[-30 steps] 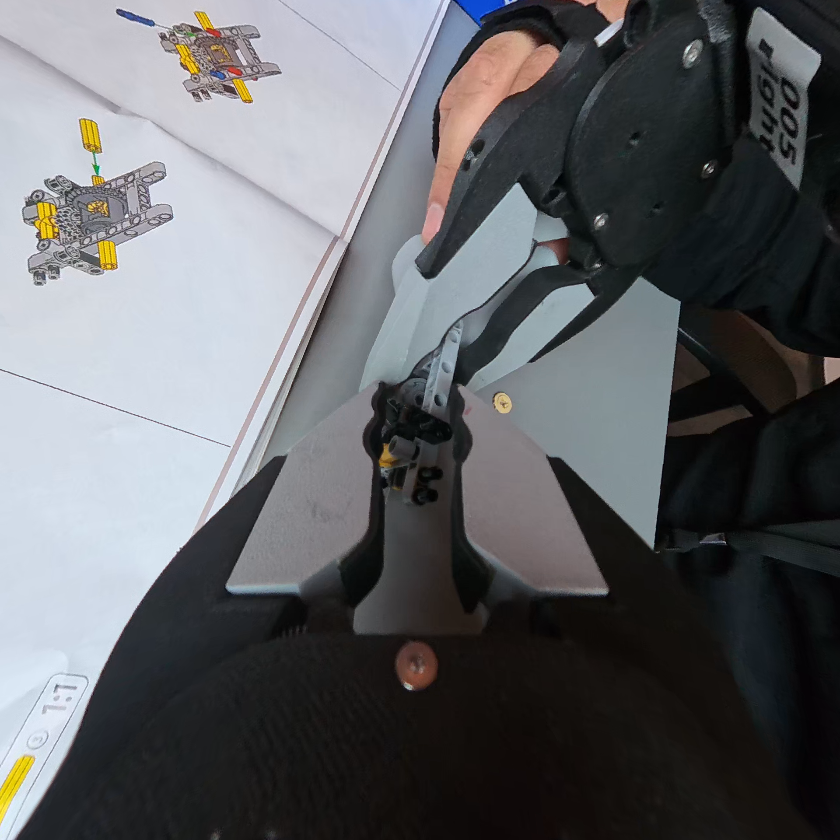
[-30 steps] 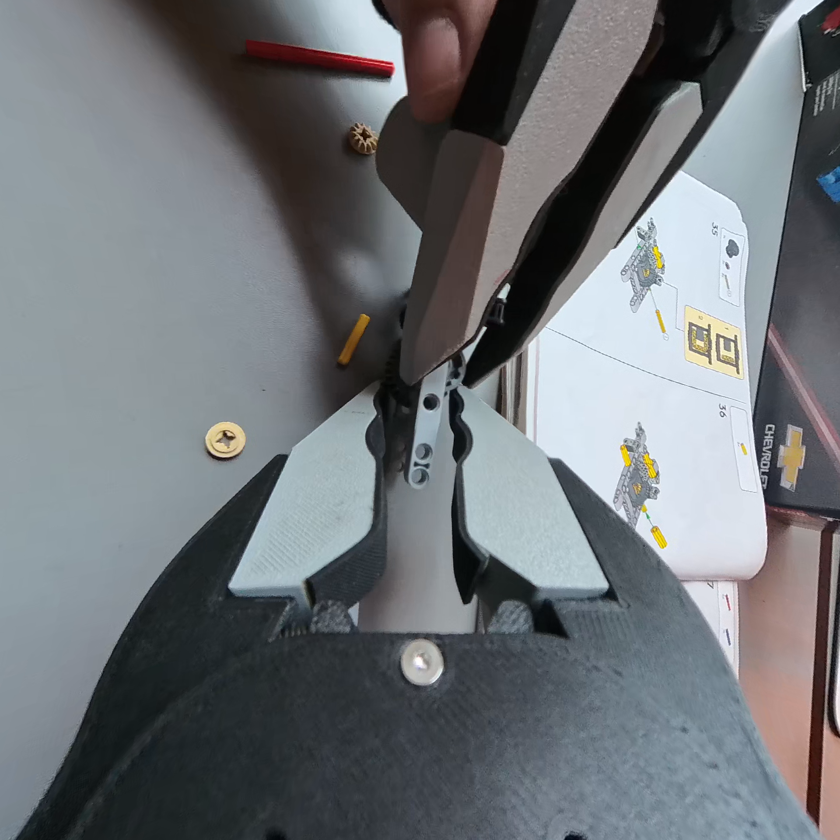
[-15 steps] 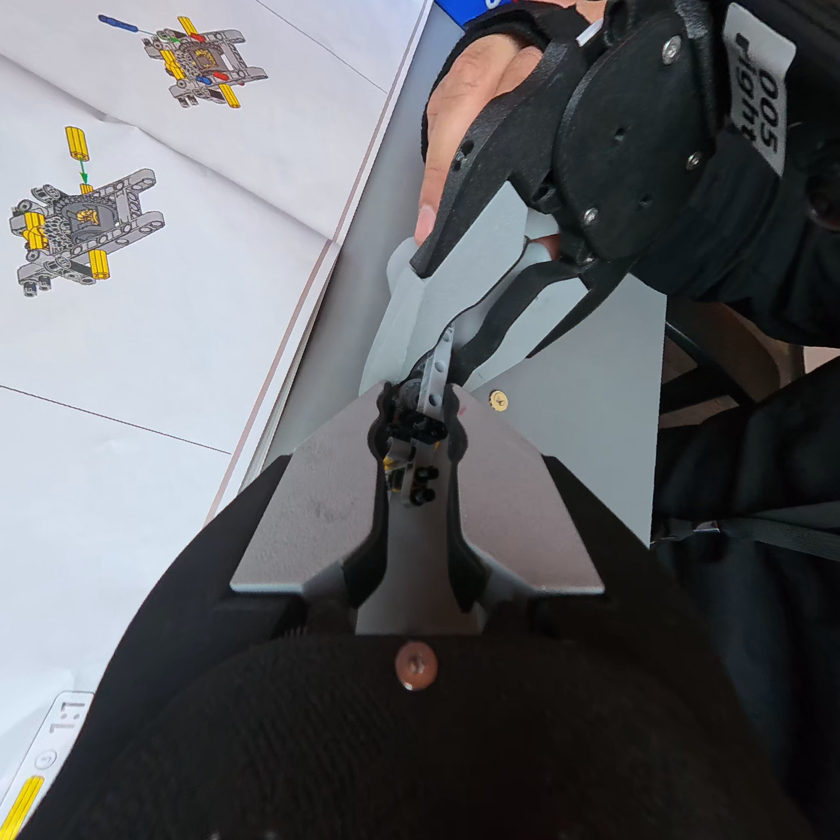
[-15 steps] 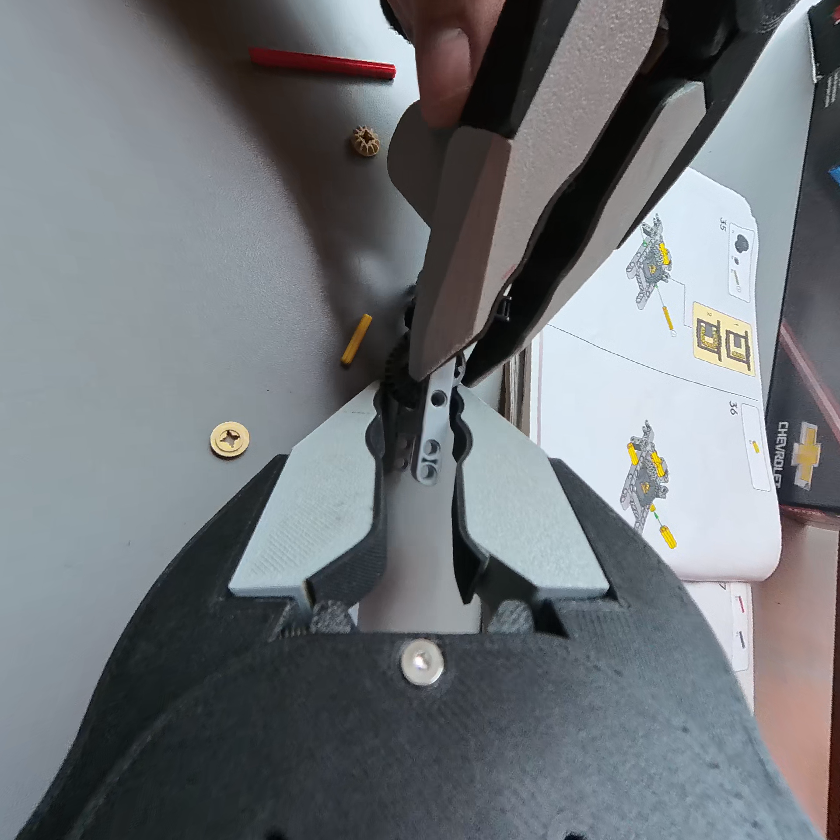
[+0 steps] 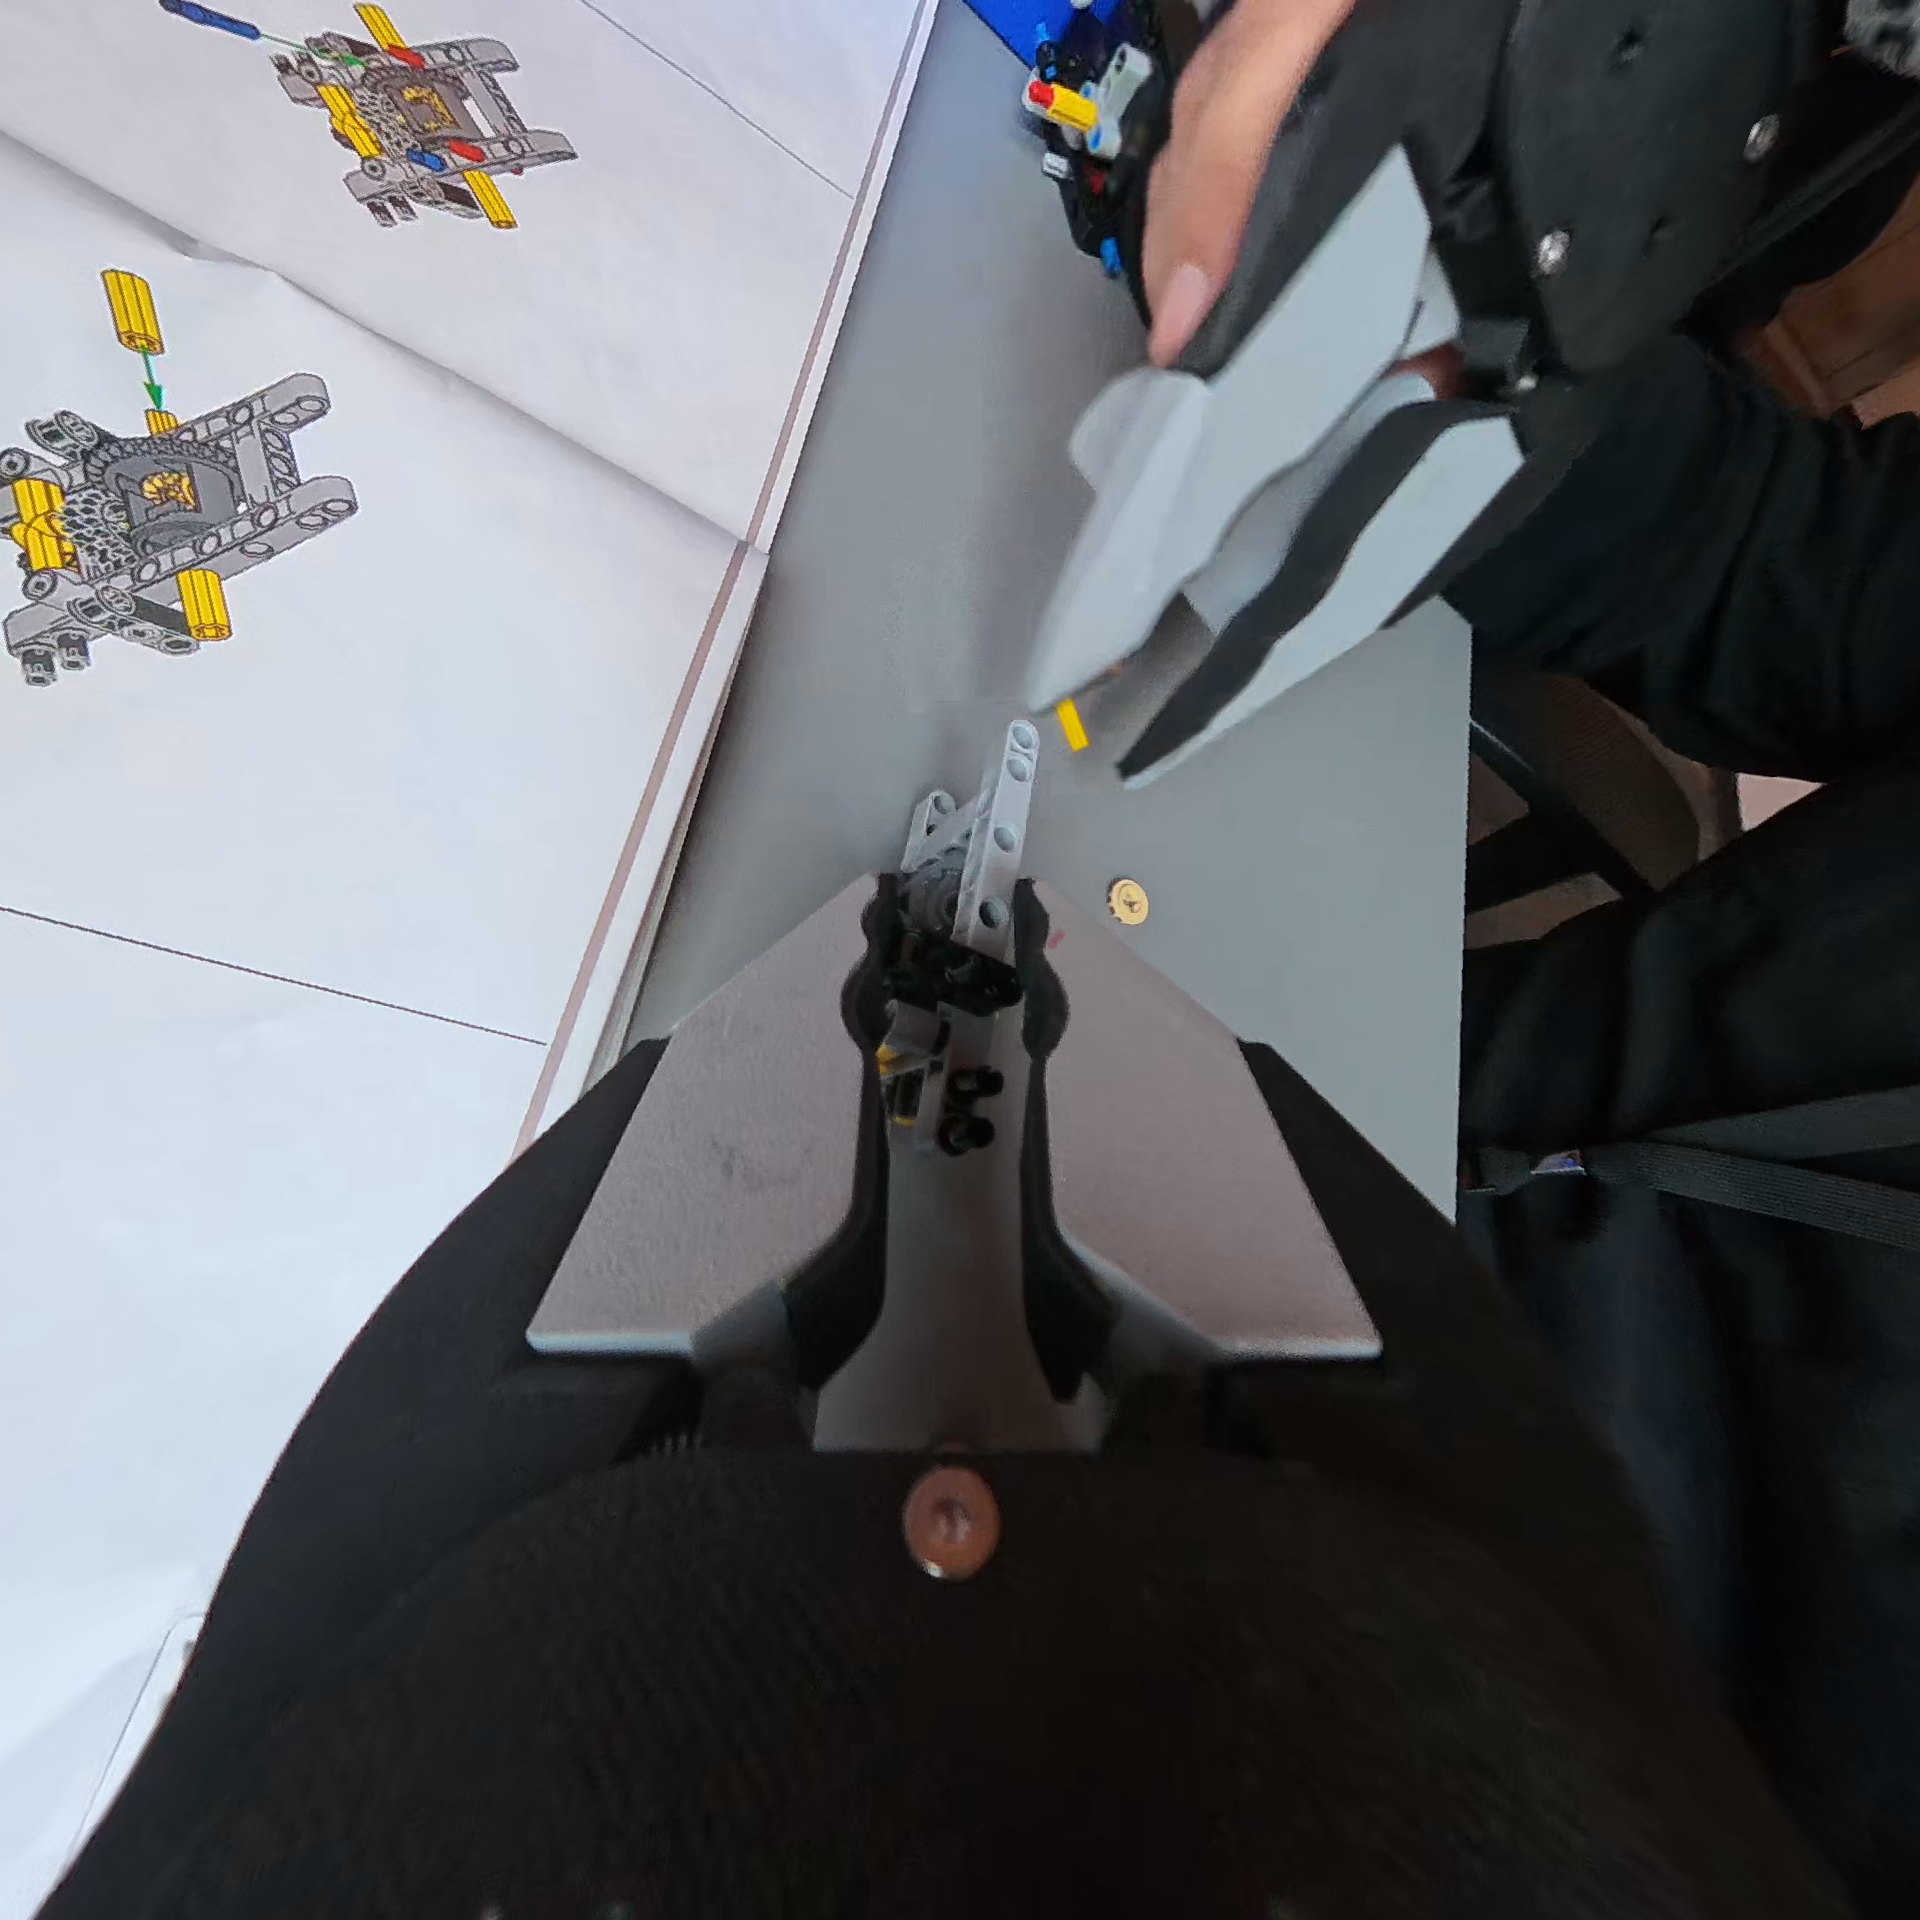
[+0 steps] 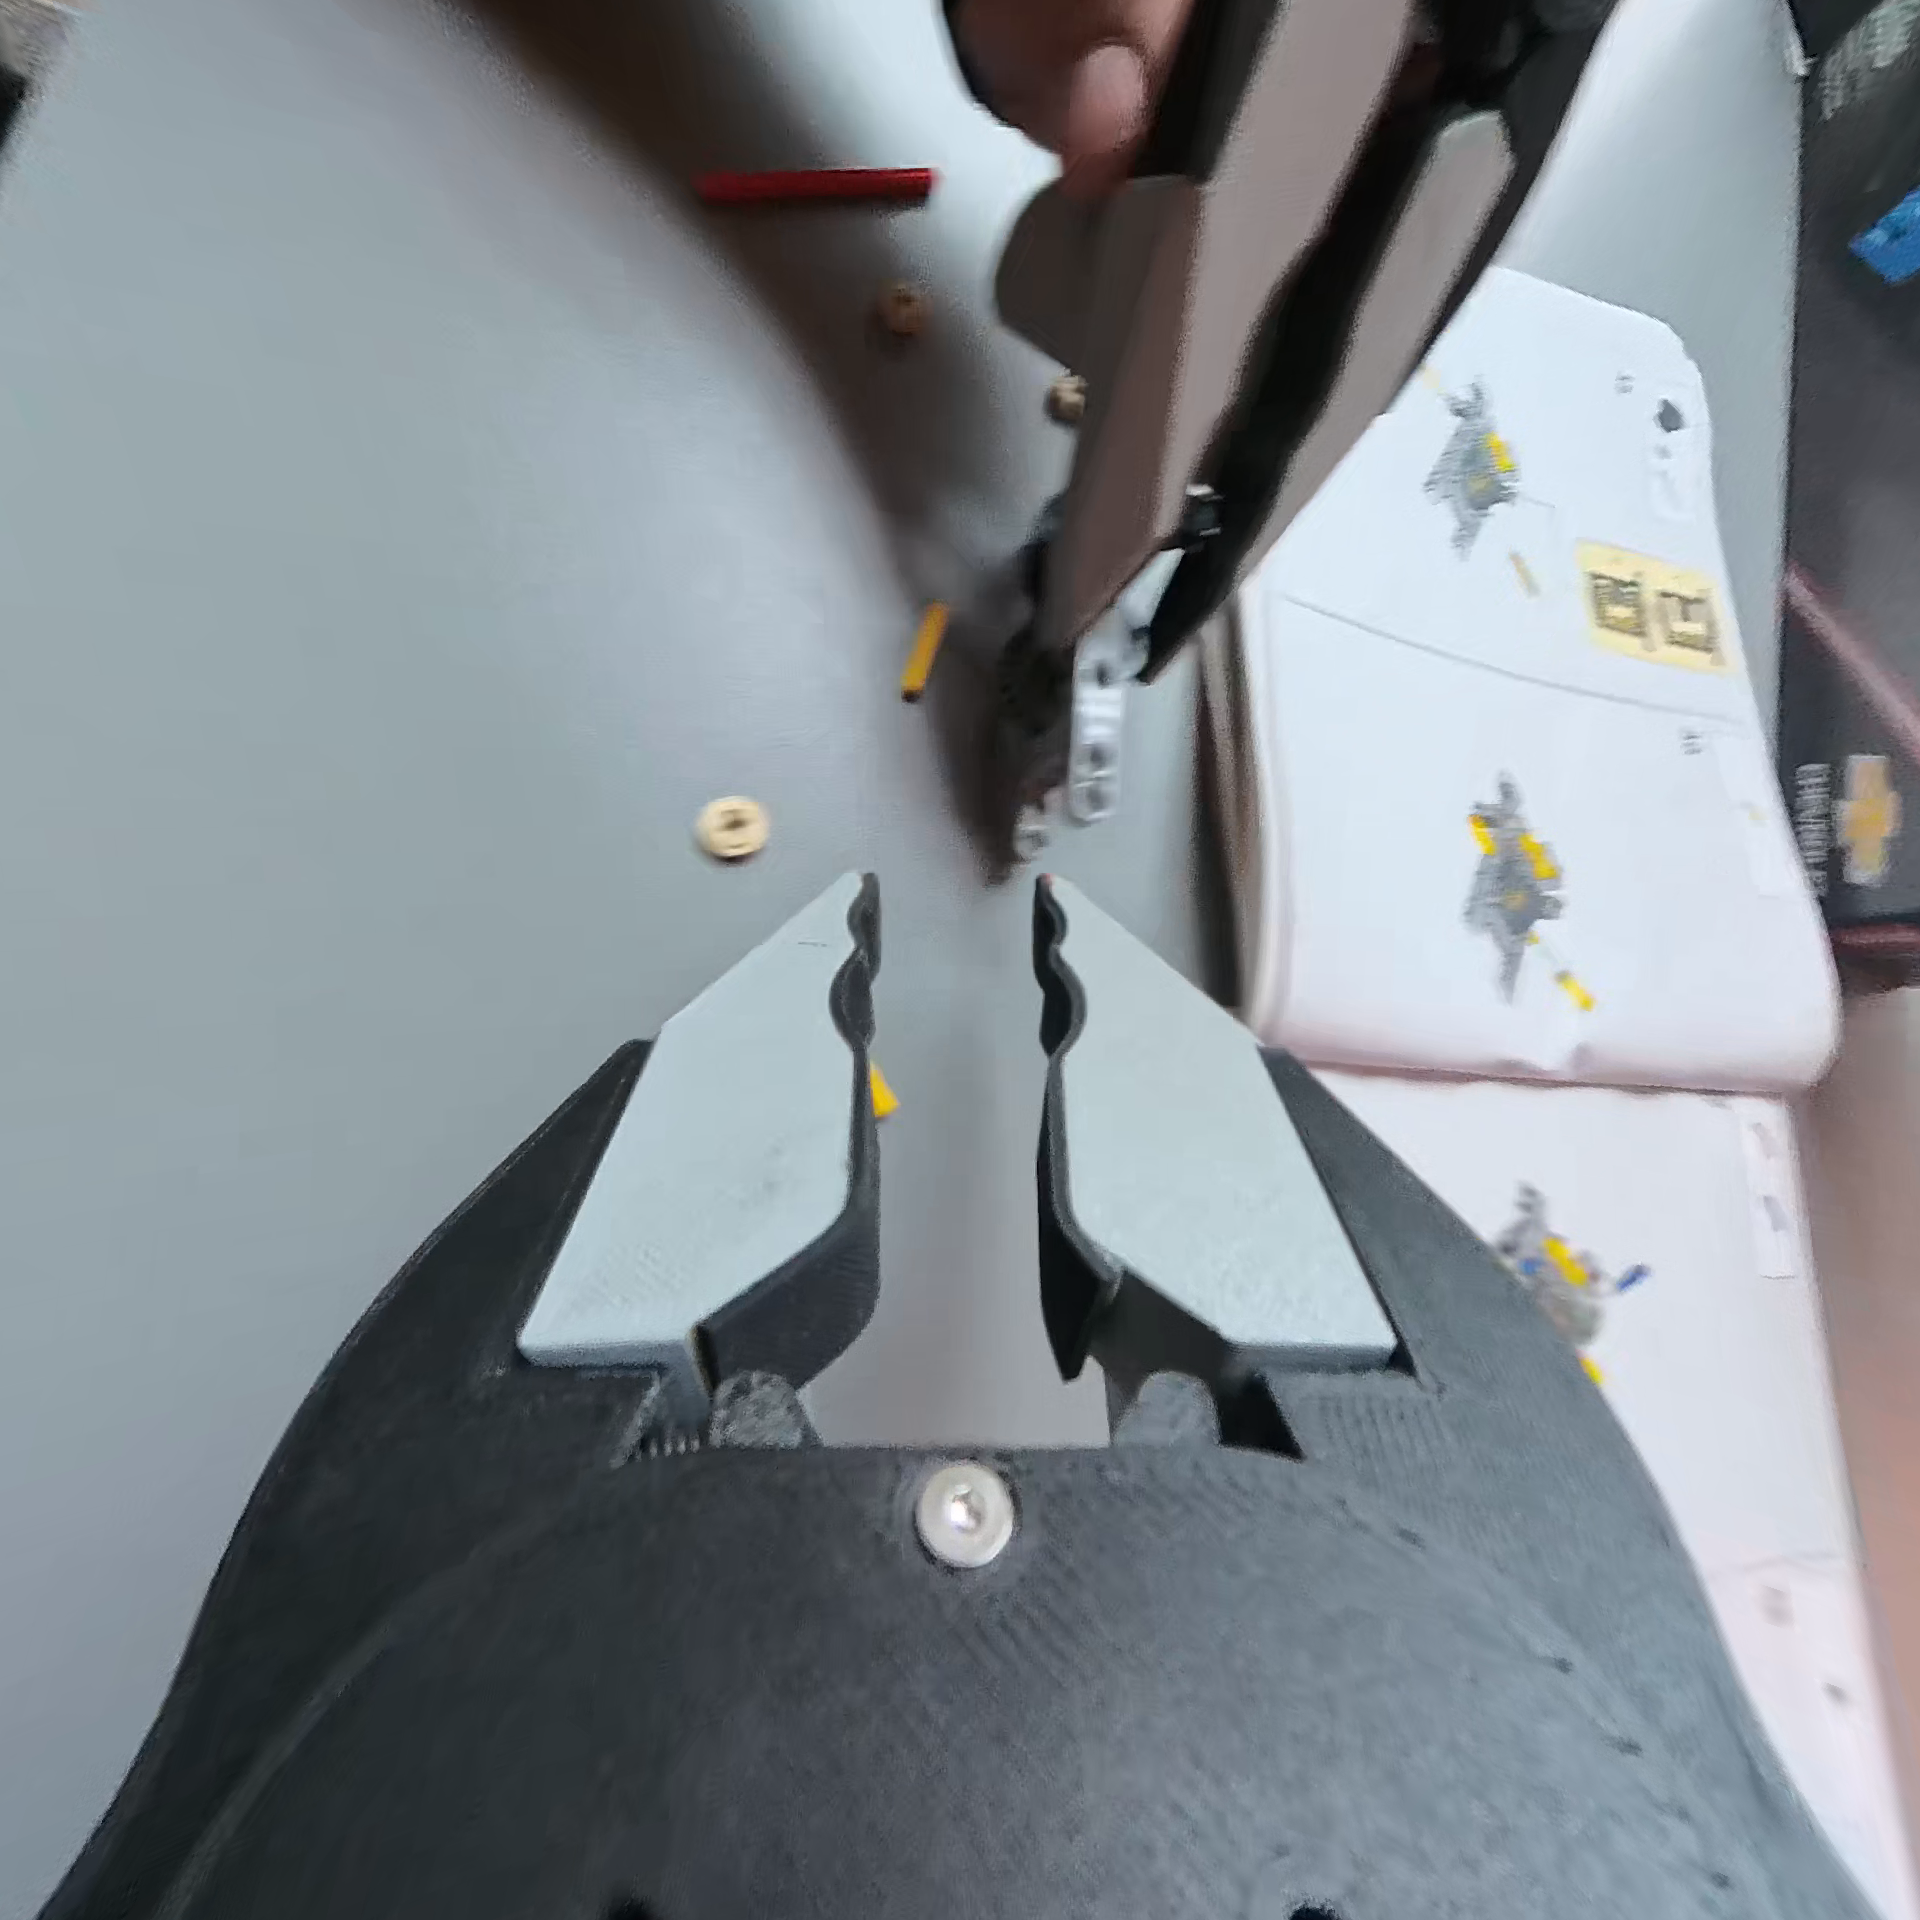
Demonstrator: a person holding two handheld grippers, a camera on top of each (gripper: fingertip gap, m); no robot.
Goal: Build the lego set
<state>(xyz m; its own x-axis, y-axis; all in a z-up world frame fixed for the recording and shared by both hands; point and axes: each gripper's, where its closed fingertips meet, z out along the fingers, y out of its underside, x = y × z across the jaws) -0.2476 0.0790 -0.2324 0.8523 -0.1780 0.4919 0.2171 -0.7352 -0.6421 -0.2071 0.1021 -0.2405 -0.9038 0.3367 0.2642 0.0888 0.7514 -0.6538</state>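
My left gripper [image 5: 951,904] is shut on a small lego assembly [image 5: 966,883] of grey beams, a dark gear and black pins; its grey beam sticks out past the tips. The assembly also shows in the right wrist view [image 6: 1096,727], held by the left gripper [image 6: 1122,634] above the grey table. My right gripper [image 6: 956,883] is open and empty, a short way back from the assembly. It shows blurred in the left wrist view [image 5: 1081,727], up and right of the beam. A yellow piece [image 5: 1070,724] lies by its tips.
The open instruction booklet [image 5: 364,727] lies left of the assembly, and in the right wrist view [image 6: 1507,727] to the right. On the table are a yellow axle [image 6: 923,652], tan disc [image 6: 732,828], tan gear [image 6: 899,309] and red axle [image 6: 816,185]. Another lego build [image 5: 1091,104] stands far back. Across from one pair of fingers to the other is roughly 5 centimeters. The left tips stand about 5 centimeters off the yellow axle [image 6: 923,652].
My right gripper has let go of the grey beam, opened and pulled back from the assembly. The left gripper still holds the assembly in about the same place.
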